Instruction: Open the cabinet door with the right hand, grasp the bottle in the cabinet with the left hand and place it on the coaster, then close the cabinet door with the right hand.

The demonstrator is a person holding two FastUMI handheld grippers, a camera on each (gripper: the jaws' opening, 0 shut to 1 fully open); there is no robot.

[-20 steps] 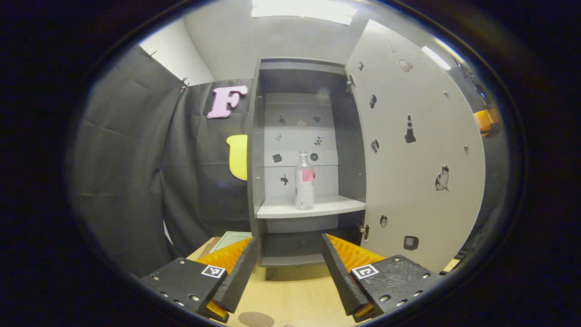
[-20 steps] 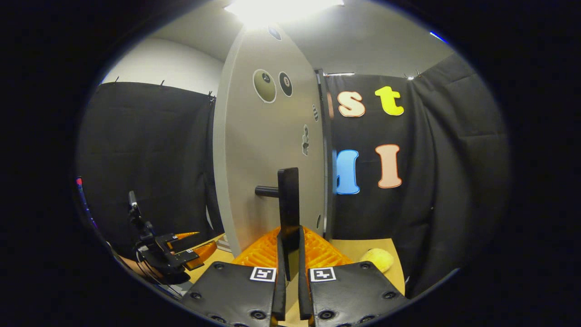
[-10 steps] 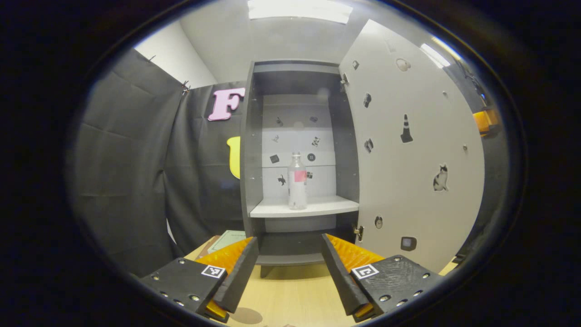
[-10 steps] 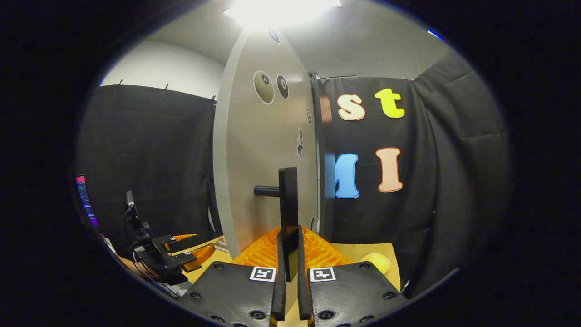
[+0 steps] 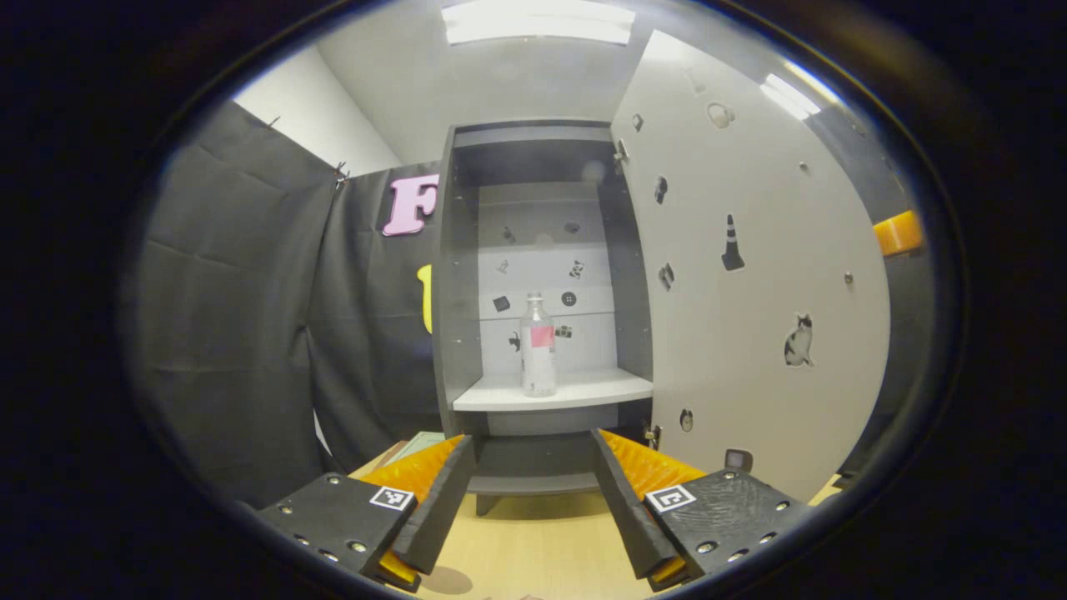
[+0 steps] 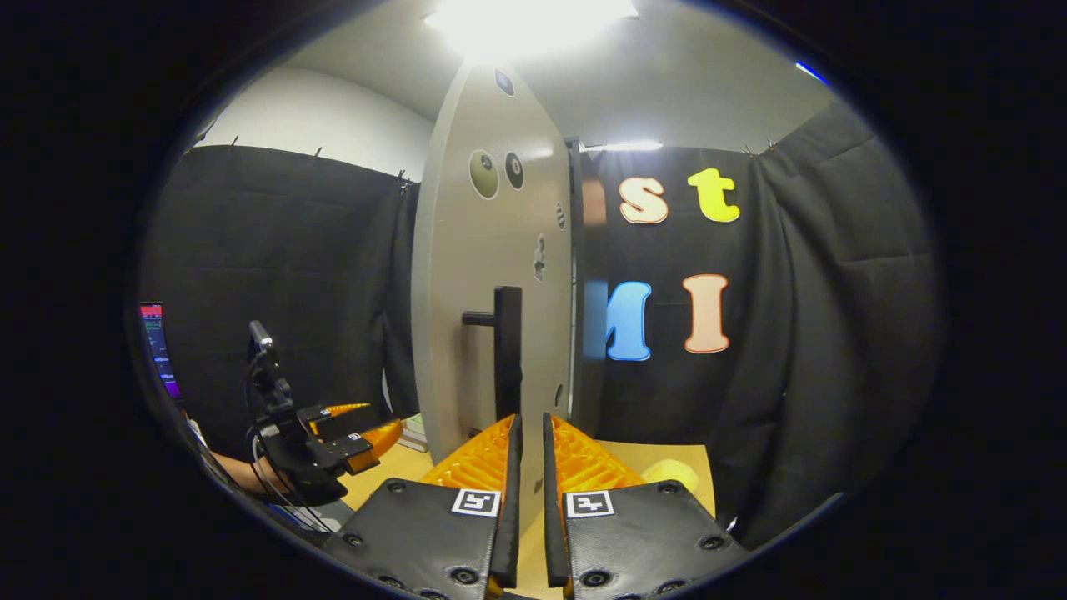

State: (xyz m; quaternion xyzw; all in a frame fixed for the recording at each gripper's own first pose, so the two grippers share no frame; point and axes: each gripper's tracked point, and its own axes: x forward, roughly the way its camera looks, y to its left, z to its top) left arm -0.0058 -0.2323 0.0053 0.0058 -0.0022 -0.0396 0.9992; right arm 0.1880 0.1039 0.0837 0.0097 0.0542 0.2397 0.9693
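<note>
Black handle [image 6: 507, 350] newly clear of right tool [image 6: 526, 433]

Left gripper view faces the open cabinet [image 5: 533, 275] from near; right gripper view looks close along its door's [image 6: 492, 275] front; both share that door.

No word, brand or number can be read here. The pink label [image 5: 542, 336] on the bottle [image 5: 538, 344] is too small to read. The stickers [image 5: 731, 243] on the cabinet door [image 5: 750, 275] are pictures only. The square code markers [image 6: 476, 502] on the grippers carry no letters.
</note>
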